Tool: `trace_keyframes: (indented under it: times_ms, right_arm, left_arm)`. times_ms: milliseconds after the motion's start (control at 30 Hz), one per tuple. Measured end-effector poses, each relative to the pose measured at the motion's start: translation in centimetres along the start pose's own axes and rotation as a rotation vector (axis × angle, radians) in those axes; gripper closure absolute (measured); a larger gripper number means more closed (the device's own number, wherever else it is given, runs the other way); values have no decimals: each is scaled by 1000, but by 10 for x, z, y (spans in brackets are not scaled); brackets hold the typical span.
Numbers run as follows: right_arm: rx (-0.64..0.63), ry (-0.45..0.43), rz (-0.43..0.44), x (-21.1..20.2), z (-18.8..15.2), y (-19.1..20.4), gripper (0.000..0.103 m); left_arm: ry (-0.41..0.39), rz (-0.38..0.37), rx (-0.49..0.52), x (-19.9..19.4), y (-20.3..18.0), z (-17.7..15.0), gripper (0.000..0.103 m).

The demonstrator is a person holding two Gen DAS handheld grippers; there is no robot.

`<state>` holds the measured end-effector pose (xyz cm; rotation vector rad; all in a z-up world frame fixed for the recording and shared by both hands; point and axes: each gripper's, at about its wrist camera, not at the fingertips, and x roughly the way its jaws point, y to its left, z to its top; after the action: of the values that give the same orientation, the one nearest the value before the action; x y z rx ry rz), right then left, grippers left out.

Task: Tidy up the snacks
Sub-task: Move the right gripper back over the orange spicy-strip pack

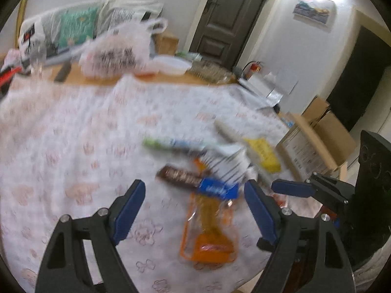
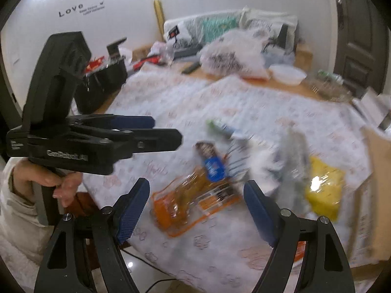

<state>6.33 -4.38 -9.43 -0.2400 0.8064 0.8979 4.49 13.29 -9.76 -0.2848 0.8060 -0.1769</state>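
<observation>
A heap of snacks lies on the flowered white cloth (image 1: 73, 146), all blurred. An orange clear packet (image 1: 207, 229) (image 2: 185, 202) is nearest. Behind it lie a brown bar (image 1: 179, 175) (image 2: 206, 150) and a small blue packet (image 1: 218, 188) (image 2: 215, 168). Farther right is a yellow packet (image 1: 264, 155) (image 2: 323, 190). My left gripper (image 1: 194, 188) (image 2: 166, 131) hangs open above the heap, with nothing between its fingers. My right gripper (image 2: 196, 188) (image 1: 293, 188) is open too and holds nothing; it is beside the left one. A hand (image 2: 48, 180) holds the left gripper's handle.
A green and blue stick pack (image 1: 171, 144) and a pale striped bag (image 1: 229, 163) sit in the heap. Cardboard boxes (image 1: 312, 146) (image 2: 376, 183) stand off the table's right edge. At the back are a printed plastic bag (image 1: 117, 53), a white bowl (image 2: 287, 73) and a black crate (image 2: 102, 85).
</observation>
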Motion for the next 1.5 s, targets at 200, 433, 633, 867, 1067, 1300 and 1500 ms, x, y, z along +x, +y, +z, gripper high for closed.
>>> trace_keyframes:
  times_ms: [200, 433, 633, 867, 1067, 1300, 1500]
  right_arm:
    - [65, 65, 2, 36, -16, -3, 27]
    - [85, 57, -47, 34, -25, -15, 27]
    - [129, 62, 2, 39, -30, -9, 27]
    - [191, 40, -75, 54, -24, 1, 19]
    - [221, 18, -143, 68, -17, 11, 15]
    - [194, -12, -323, 80, -17, 22, 13]
    - [121, -13, -318, 71, -27, 22, 31]
  left_arm:
    - [85, -18, 0, 27, 5, -20, 22]
    - [127, -55, 11, 41, -3, -27, 23]
    - [98, -43, -10, 35, -1, -20, 23]
    - [70, 20, -26, 25, 19, -13, 23]
    - [69, 55, -50, 19, 35, -18, 23]
    - [56, 63, -67, 11, 42, -22, 23]
    - [51, 52, -63, 6, 38, -26, 23]
